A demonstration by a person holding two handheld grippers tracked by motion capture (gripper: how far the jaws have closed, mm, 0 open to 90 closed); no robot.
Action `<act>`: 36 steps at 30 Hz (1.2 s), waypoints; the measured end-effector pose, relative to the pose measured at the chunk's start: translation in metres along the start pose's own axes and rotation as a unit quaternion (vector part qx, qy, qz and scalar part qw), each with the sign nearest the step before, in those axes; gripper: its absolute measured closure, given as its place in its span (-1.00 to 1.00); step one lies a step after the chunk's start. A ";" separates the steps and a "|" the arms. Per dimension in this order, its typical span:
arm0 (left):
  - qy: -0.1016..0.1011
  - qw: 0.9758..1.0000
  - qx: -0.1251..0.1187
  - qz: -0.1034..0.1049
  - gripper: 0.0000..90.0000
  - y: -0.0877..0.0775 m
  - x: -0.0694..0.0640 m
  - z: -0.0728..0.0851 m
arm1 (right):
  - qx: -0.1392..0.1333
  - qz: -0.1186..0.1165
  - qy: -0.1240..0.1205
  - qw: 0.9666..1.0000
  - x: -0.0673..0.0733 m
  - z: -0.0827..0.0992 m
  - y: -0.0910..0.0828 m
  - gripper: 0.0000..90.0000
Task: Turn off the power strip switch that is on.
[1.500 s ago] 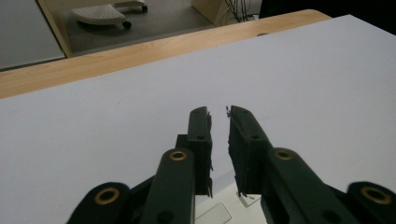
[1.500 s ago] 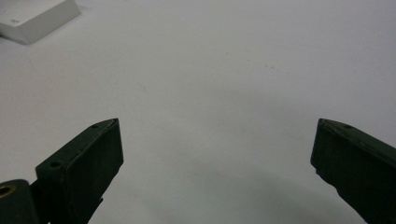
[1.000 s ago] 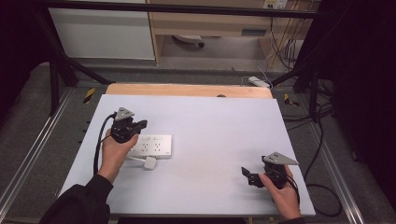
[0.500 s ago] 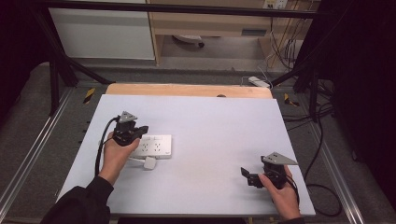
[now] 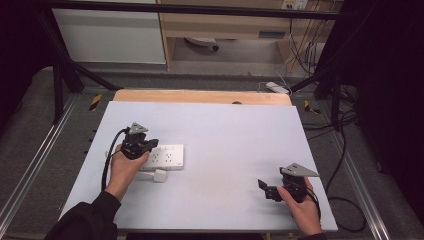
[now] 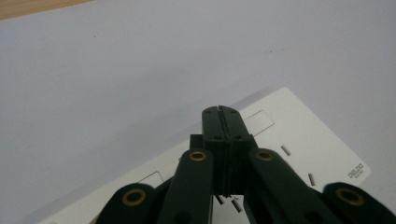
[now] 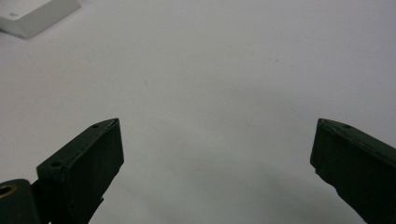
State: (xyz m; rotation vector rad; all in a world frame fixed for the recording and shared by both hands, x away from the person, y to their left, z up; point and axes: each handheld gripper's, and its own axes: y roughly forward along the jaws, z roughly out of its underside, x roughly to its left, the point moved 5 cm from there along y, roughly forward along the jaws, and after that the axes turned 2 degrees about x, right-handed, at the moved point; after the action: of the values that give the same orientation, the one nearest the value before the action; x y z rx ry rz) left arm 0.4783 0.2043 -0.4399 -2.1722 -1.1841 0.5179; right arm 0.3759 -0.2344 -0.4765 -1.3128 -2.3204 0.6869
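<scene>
Centrally, the white power strip [image 5: 165, 158] lies on the desk [image 5: 225, 135]'s left half; the left hand-held gripper [image 6: 221, 113] hovers over it, jaws pressed together. Well right of the strip, the right hand-held gripper [image 7: 215, 154] sits spread, empty.

A lab or test bay, by the look of it: a white table [image 5: 225, 150] on a metal frame [image 5: 30, 170], dark curtains [image 5: 390, 100] at the sides, loose cables [image 5: 345, 200] on grey floor right of the right gripper [image 5: 267, 189], and cabinets [image 5: 110, 35] beyond the table's far edge.
</scene>
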 end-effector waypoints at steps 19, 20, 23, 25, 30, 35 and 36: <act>-0.011 1.000 0.002 0.009 1.00 0.010 -0.002 0.007 | 0.000 -0.004 0.001 1.000 0.002 0.000 0.001 -0.93; -0.012 1.000 0.000 0.010 1.00 0.011 -0.003 0.007 | 0.001 -0.004 -0.001 1.000 0.002 0.000 0.001 -0.93; -0.009 1.000 -0.001 0.005 1.00 0.013 -0.003 0.007 | 0.001 -0.004 -0.001 1.000 0.002 0.000 0.000 -0.93; -0.008 1.000 0.001 0.004 1.00 0.014 -0.002 0.007 | 0.000 -0.005 -0.001 1.000 0.001 0.000 0.000 -0.93; -0.015 1.000 0.000 0.006 1.00 0.016 -0.002 0.007 | 0.001 -0.005 0.000 1.000 0.001 0.000 0.001 -0.93; -0.015 1.000 0.003 0.007 1.00 0.018 -0.001 0.008 | 0.001 -0.006 0.001 1.000 0.002 0.000 0.000 -0.93; -0.015 1.000 0.003 0.007 1.00 0.018 -0.001 0.008 | -0.001 -0.008 0.001 1.000 0.002 0.000 0.000 -0.93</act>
State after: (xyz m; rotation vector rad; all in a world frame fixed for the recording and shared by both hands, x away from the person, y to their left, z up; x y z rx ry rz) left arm 0.4841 0.1984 -0.4581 -2.1754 -1.1827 0.5622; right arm 0.3751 -0.2326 -0.4762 -1.2928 -2.3274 0.6776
